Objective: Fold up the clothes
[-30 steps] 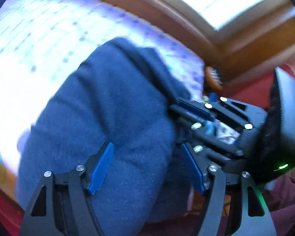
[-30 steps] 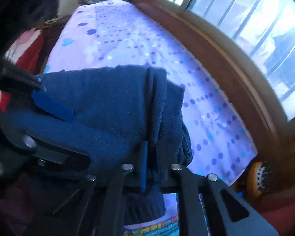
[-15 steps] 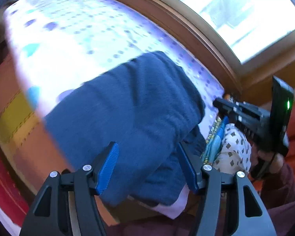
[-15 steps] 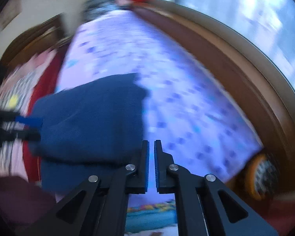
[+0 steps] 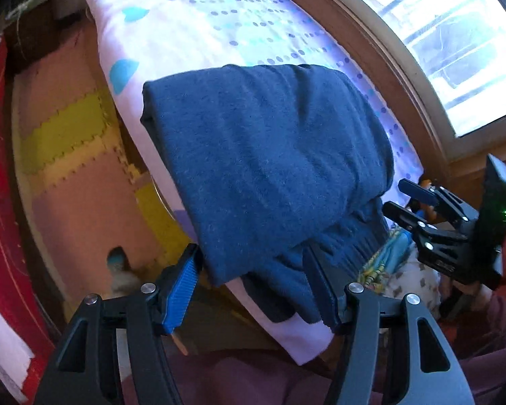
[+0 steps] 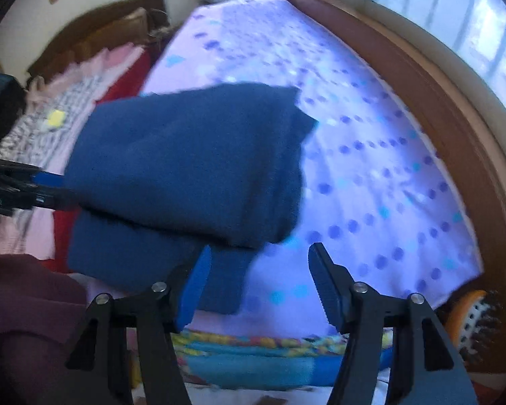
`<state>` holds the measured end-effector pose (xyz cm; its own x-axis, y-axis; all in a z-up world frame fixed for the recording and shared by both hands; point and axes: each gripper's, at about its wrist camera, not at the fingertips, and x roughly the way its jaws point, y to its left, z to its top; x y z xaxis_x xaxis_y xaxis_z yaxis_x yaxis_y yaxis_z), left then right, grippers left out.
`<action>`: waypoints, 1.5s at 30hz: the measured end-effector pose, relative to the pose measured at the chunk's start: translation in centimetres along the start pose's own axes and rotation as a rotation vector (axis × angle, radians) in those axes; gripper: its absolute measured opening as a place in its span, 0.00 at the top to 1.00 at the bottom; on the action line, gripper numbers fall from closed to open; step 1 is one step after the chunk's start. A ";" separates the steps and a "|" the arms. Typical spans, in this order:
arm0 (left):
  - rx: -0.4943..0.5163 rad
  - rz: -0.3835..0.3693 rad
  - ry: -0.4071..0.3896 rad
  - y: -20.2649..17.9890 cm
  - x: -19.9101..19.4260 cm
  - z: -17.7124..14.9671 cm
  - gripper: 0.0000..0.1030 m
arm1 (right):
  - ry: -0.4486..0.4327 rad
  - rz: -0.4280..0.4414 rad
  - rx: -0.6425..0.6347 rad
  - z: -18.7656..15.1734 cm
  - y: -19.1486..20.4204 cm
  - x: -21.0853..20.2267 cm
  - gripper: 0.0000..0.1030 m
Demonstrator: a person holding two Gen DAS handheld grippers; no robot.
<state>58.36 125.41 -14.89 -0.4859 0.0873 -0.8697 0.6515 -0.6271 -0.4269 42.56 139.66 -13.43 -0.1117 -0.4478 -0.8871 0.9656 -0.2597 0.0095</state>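
A folded dark blue garment (image 5: 270, 168) lies on the near corner of the bed, its lower layer hanging over the edge; it also shows in the right wrist view (image 6: 185, 165). My left gripper (image 5: 253, 283) is open, its fingers either side of the garment's near edge, holding nothing. My right gripper (image 6: 258, 280) is open just in front of the garment's near right corner; it also shows in the left wrist view (image 5: 401, 199), to the right of the garment.
The bed has a lilac dotted sheet (image 6: 371, 155) and a brown wooden frame (image 6: 455, 128) under a window. Foam floor mats (image 5: 71, 155) lie to the left. An orange hairbrush (image 6: 472, 320) and colourful folded bedding (image 6: 253, 354) sit near the bed's end. Clothes (image 6: 67, 101) lie at left.
My right gripper let go of the garment, drew back and opened. My left gripper pulled back from the garment, staying open. The garment now lies folded on the bed.
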 end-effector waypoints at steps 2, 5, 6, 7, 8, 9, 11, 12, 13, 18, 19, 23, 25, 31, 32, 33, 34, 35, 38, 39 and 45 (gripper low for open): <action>0.026 0.020 -0.040 -0.4 -0.3 0.5 0.39 | -0.029 -0.022 0.015 0.4 0.3 0.0 0.49; 0.049 0.054 -0.065 -0.6 0.1 1.0 0.59 | -0.051 0.016 0.087 0.7 -0.4 0.5 0.83; 0.043 0.053 -0.060 -0.5 0.4 1.1 0.75 | -0.058 0.020 0.091 0.8 -0.6 0.5 0.90; 0.036 0.052 -0.056 -0.3 0.6 1.2 0.86 | -0.058 0.019 0.086 0.8 -0.6 0.5 0.91; 0.033 0.052 -0.062 -0.2 0.5 1.2 0.91 | -0.061 0.012 0.085 0.8 -0.6 0.4 0.93; 0.030 0.052 -0.070 -0.1 0.4 1.3 0.94 | -0.063 0.004 0.083 0.8 -0.5 0.2 0.94; 0.026 0.045 -0.085 0.0 -0.3 1.2 0.95 | -0.077 -0.053 0.066 0.9 -0.5 -0.5 0.94; 0.028 0.049 -0.094 -0.1 -0.8 1.0 0.95 | -0.080 -0.129 0.064 0.8 -0.7 -0.8 1.00; 0.034 0.052 -0.094 -0.4 -1.0 0.8 0.95 | -0.084 -0.207 0.061 0.8 -1.0 -1.0 1.00; 0.042 0.019 -0.062 -0.4 -1.0 0.8 0.96 | -0.052 -0.118 0.292 1.6 -6.6 -1.3 0.99; 0.040 0.016 -0.060 -0.4 -0.9 0.8 0.96 | -0.043 -0.064 0.319 1.8 -7.1 -1.0 0.99; -0.015 -0.026 -0.060 0.5 -0.8 0.8 0.95 | 0.051 0.102 0.386 2.5 -8.0 1.3 0.64; -0.042 -0.046 -0.060 1.0 -0.8 0.8 0.94 | -0.002 0.145 0.364 2.7 -7.8 1.0 0.64; -0.056 -0.072 -0.062 1.2 -1.0 0.7 0.94 | -0.069 0.212 0.321 2.2 -7.7 -2.0 0.45; -0.054 -0.073 -0.058 1.2 -0.8 0.8 0.94 | -0.066 0.217 0.306 2.4 -7.2 -1.6 0.33; -0.053 -0.074 -0.055 1.1 -0.7 0.9 0.94 | -0.062 0.222 0.290 2.6 -6.7 -1.2 0.27; -0.049 -0.072 -0.054 1.1 -0.6 0.9 0.94 | -0.039 0.175 0.253 3.0 -6.0 0.0 0.27; -0.045 -0.069 -0.054 1.1 -0.5 0.9 0.94 | -0.023 0.184 0.247 3.2 -5.7 0.7 0.30; -0.051 -0.071 -0.060 1.1 -0.5 0.9 0.94 | 0.006 0.258 0.274 3.7 -5.4 2.3 0.89; -0.051 -0.080 -0.070 1.1 -0.8 1.0 0.94 | 0.013 0.290 0.291 3.9 -5.3 2.7 0.90; -0.016 -0.131 -0.072 -1.7 -5.3 1.7 0.95 | -0.054 0.308 0.270 4.8 -5.6 -2.3 0.92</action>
<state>58.84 124.74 -9.12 -0.6073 0.1113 -0.7867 0.5891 -0.6013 -0.5398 36.31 138.06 -9.23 0.1537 -0.5823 -0.7983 0.8602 -0.3187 0.3981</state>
